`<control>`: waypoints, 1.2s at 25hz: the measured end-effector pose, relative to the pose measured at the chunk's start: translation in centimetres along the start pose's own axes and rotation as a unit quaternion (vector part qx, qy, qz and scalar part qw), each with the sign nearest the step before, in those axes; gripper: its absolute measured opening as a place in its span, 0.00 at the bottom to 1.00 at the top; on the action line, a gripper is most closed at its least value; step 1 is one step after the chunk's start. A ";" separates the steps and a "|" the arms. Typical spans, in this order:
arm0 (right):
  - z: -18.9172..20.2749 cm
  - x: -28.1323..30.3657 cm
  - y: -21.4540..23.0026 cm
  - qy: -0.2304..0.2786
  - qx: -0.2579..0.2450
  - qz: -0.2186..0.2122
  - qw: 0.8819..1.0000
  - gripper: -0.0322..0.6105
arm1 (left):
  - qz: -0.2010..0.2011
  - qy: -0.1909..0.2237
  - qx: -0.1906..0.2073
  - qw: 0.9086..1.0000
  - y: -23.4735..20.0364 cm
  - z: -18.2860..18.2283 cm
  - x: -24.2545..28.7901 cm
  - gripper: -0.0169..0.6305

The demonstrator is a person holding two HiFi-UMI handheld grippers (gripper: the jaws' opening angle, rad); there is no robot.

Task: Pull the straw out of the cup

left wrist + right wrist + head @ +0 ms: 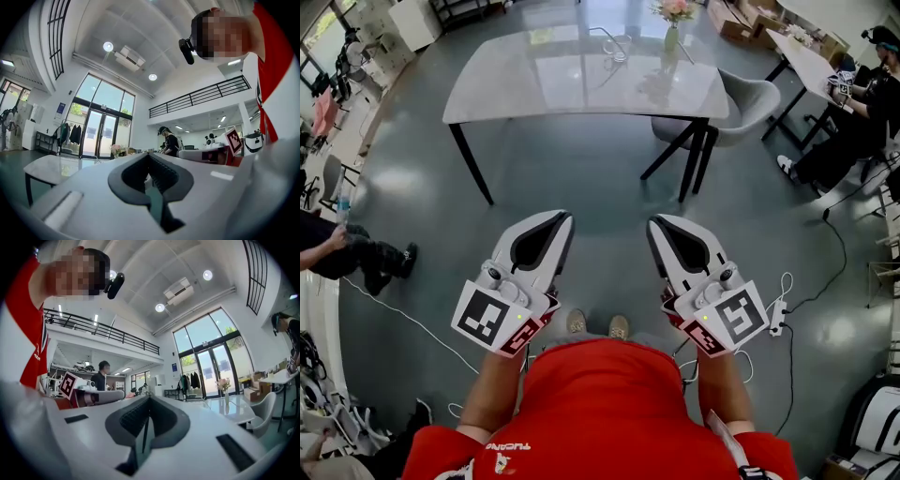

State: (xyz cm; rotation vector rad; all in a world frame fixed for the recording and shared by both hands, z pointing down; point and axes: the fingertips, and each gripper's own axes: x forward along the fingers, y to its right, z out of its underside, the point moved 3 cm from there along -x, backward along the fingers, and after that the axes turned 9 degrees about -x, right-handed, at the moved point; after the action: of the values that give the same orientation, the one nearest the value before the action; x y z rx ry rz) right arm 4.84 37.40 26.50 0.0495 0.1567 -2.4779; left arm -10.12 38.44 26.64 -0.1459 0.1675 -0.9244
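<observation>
A grey table [572, 94] stands well ahead of me across open floor. On its far side is a small clear cup [617, 47] with a thin straw, too small to make out in detail. My left gripper [566, 219] and right gripper [653, 225] are held level side by side over the floor, far short of the table. Both have their jaws together with nothing between them. The left gripper view shows its tips [149, 157] closed, and the right gripper view shows the same [149, 398].
A vase of pink flowers [672, 28] stands on the table near the cup. A grey chair [752, 98] sits at the table's right end. One person sits at a second table at the right [853, 112], another at the left [347, 248]. A power strip [778, 314] and cables lie on the floor.
</observation>
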 end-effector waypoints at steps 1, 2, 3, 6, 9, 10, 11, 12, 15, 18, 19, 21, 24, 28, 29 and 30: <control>0.0 -0.1 0.3 0.000 0.000 -0.001 1.000 0.05 | -0.001 0.000 0.001 1.000 0.1 0.0 0.3 0.03; 0.1 -0.3 0.7 0.001 -0.001 -0.002 1.000 0.05 | -0.002 0.001 0.003 1.000 0.2 0.0 0.6 0.03; 0.1 -0.4 1.0 0.001 -0.001 -0.003 1.000 0.05 | -0.004 0.001 0.004 1.000 0.3 0.0 0.9 0.03; -0.1 -0.9 2.2 0.002 -0.004 -0.008 1.000 0.05 | -0.010 0.002 0.008 1.000 0.7 -0.1 2.0 0.03; -0.4 -1.4 3.4 0.005 -0.009 -0.017 1.000 0.05 | -0.015 0.001 0.014 1.000 1.3 -0.2 3.3 0.03; -0.4 -1.6 3.9 0.006 -0.010 -0.019 1.000 0.05 | -0.017 0.001 0.015 1.000 1.5 -0.1 3.7 0.03; -0.4 -1.8 4.3 0.006 -0.012 -0.020 1.000 0.05 | -0.018 0.001 0.017 1.000 1.7 -0.1 4.2 0.03; -0.4 -2.0 4.9 0.007 -0.012 -0.021 1.000 0.05 | -0.019 0.001 0.018 1.000 1.9 0.0 4.6 0.03; -0.3 -2.4 6.3 0.007 -0.009 -0.019 1.000 0.05 | -0.023 0.001 0.020 1.000 2.0 -0.2 5.7 0.03; 0.0 -2.3 7.4 0.006 -0.008 -0.017 1.000 0.05 | -0.027 0.004 0.022 0.999 1.5 -0.4 6.7 0.03; 0.2 -2.2 7.7 0.006 -0.008 -0.016 1.000 0.05 | -0.028 0.004 0.023 0.999 1.3 -0.4 7.0 0.03; 0.4 -1.8 8.4 0.006 -0.008 -0.014 1.000 0.05 | -0.029 0.004 0.026 0.999 0.8 -0.4 7.5 0.03; 0.9 -1.0 9.4 0.005 -0.009 -0.012 1.000 0.05 | -0.029 0.006 0.027 0.999 -0.3 -0.4 8.5 0.03; 1.3 1.0 11.3 0.002 -0.012 -0.007 1.000 0.05 | -0.026 0.010 0.031 0.999 -2.4 -0.6 10.6 0.03; 1.3 1.7 11.9 0.002 -0.013 -0.005 1.000 0.05 | -0.026 0.011 0.033 0.999 -3.2 -0.8 11.2 0.03; 1.4 2.4 12.5 0.002 -0.014 -0.002 1.000 0.05 | -0.025 0.013 0.035 0.999 -4.0 -0.9 11.8 0.03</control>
State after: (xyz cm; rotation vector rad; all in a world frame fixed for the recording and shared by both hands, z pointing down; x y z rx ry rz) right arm 10.62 25.91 26.46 0.0426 0.1947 -2.4798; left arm -6.46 26.51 25.61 -0.0740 0.1563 -0.9819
